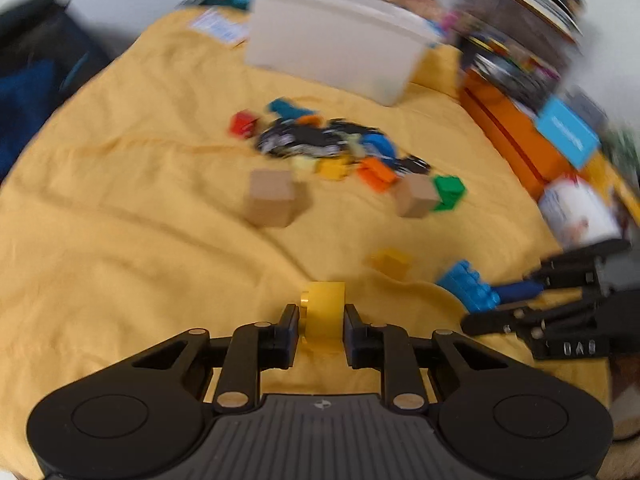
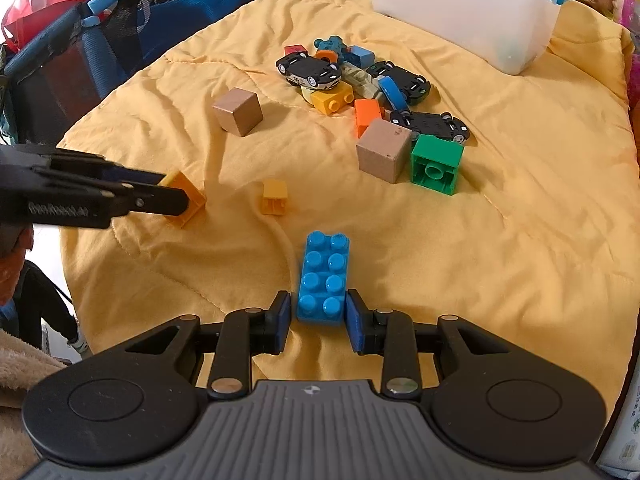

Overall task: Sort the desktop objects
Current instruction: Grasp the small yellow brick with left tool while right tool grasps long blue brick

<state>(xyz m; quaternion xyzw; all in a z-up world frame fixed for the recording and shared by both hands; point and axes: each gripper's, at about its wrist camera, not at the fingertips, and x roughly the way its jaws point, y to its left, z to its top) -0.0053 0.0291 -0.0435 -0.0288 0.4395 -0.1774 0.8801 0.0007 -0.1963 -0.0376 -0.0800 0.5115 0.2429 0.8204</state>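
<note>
Toys lie on a yellow cloth [image 2: 520,240]. My left gripper [image 1: 322,312] is shut on a yellow brick [image 1: 323,304], with both pads against its sides, low over the cloth. The right wrist view shows that same gripper [image 2: 176,196] at the left with the yellow brick [image 2: 190,200] at its tips. My right gripper [image 2: 318,304] is open and straddles the near end of a long blue studded brick [image 2: 323,276] that lies flat. A thin gap shows at its left pad. In the blurred left wrist view the right gripper [image 1: 492,306] and the blue brick [image 1: 466,284] sit at the right.
A white plastic bin [image 2: 464,12] stands at the back. Before it lies a heap of toy cars [image 2: 312,70] and small bricks, with two wooden cubes [image 2: 238,112] [image 2: 384,154], a green brick [image 2: 436,164] and a small yellow brick [image 2: 274,198]. An orange box [image 1: 516,136] borders the right.
</note>
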